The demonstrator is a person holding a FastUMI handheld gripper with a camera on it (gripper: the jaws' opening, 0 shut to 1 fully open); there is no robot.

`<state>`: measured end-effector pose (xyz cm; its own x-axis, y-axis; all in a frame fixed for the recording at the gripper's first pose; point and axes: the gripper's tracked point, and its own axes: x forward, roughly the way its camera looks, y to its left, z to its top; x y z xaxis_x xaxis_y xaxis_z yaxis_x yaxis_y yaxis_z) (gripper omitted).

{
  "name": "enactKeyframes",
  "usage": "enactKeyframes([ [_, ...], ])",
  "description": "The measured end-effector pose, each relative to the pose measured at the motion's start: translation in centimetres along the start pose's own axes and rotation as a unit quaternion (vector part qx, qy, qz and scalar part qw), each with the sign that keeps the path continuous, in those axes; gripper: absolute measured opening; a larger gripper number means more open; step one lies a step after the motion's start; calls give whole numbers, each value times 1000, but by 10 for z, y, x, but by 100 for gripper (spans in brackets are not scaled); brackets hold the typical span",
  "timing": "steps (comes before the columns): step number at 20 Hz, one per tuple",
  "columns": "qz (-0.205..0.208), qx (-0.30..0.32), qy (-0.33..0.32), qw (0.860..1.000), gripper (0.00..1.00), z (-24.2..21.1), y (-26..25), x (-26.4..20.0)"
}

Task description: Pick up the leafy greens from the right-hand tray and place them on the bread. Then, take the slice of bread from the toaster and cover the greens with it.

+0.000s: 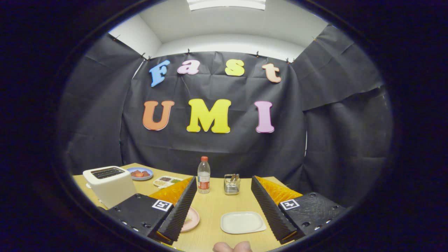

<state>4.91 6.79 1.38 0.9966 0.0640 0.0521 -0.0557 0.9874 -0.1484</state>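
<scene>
While gripper (222, 210) fingers sit spread wide w/ nothing between, drop toward the white tray (243, 222) just ahead btwn them, though greens can't be made out on it, & toaster (109, 184) stands beyond left finger.

Gripper view: we looked forward along the two spread fingers (182, 204) from just above the near edge of the wooden table (213, 210), level and facing the booth's rear cloth wall. The toaster (109, 185), pink plate (191, 219) and white tray (243, 222) sat close; the bottle (203, 175) and utensil holder (231, 184) stood beyond the fingertips. Ceiling light (226, 4) was caught above.
</scene>
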Motion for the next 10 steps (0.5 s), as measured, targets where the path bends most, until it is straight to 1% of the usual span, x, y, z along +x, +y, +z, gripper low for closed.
enactKeyframes([
  [2, 11, 17, -5, 1000, 95, 8, 0, -22],
  [6, -3, 28, -13, 1000, 95, 9, -11, -60],
  [10, -4, 26, -31, 999, 95, 4, 12, -93],
])
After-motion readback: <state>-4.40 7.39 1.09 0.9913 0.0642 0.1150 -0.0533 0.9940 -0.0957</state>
